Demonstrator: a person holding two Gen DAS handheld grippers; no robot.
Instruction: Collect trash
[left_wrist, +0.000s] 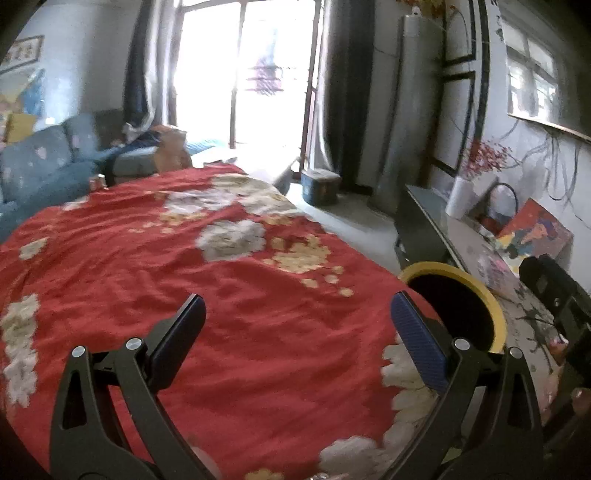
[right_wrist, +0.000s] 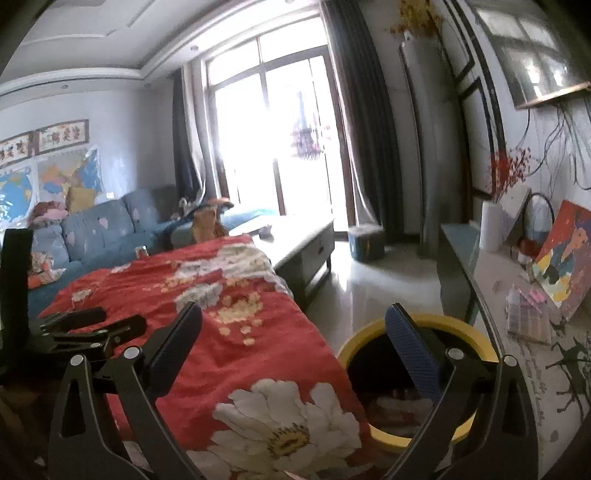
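Note:
A yellow-rimmed trash bin (left_wrist: 491, 306) with a dark inside stands on the floor at the right edge of a table under a red flowered cloth (left_wrist: 184, 258). My left gripper (left_wrist: 297, 306) is open and empty above the cloth, left of the bin. In the right wrist view the bin (right_wrist: 354, 347) lies just below my right gripper (right_wrist: 293, 319), which is open and empty; some pale trash shows at the bin's bottom (right_wrist: 399, 410). My left gripper (right_wrist: 92, 325) appears at the left over the cloth (right_wrist: 229, 317). A small can (right_wrist: 141, 252) stands at the cloth's far end.
A blue sofa (right_wrist: 103, 229) runs along the left wall. A grey coffee table (right_wrist: 295, 240) stands beyond the cloth. A low cabinet (right_wrist: 517, 295) at the right holds a white vase (right_wrist: 493, 229), a painting (right_wrist: 561, 266) and small items. A blue box (right_wrist: 365, 240) sits by the curtains.

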